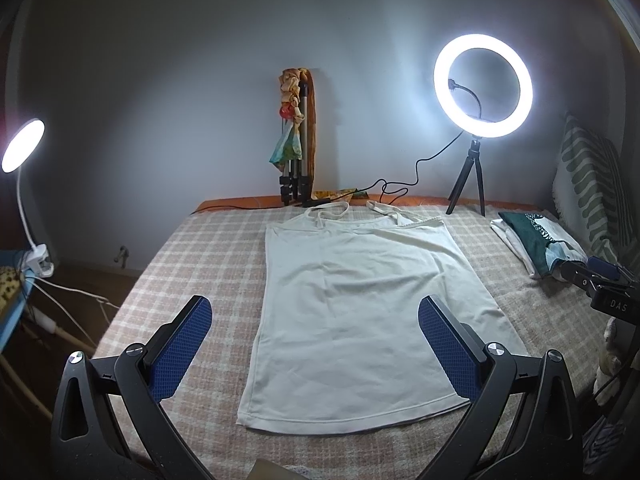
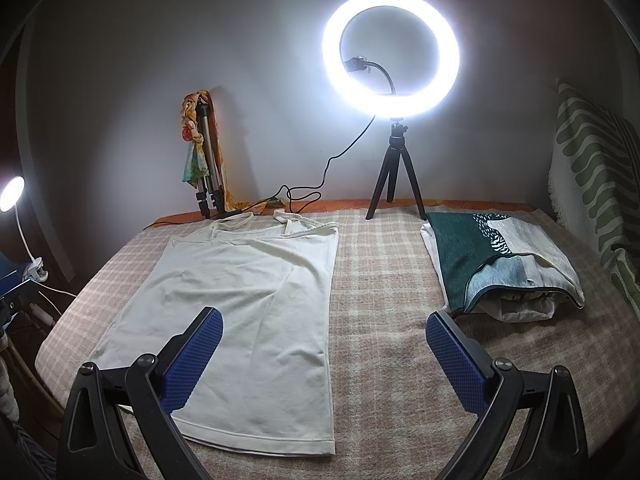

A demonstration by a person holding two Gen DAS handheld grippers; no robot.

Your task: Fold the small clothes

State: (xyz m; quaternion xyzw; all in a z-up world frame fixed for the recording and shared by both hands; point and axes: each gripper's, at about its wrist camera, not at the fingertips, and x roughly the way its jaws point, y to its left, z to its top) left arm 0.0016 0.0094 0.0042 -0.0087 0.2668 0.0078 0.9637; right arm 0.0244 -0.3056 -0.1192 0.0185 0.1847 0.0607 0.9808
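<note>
At my one o'clock a lit ring light (image 2: 392,52) stands on its tripod (image 2: 396,176); at nine, a clip lamp (image 1: 22,146).

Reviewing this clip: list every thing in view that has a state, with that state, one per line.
White camisole: spread flat, unfolded, straps at the far end.
Left gripper: open, empty, above the camisole's near hem.
Right gripper: open, empty, at the camisole's right edge.
Ring light: on, upright on its tripod.
Clip lamp: on.
Green patterned clothes: folded, piled at the right.
</note>
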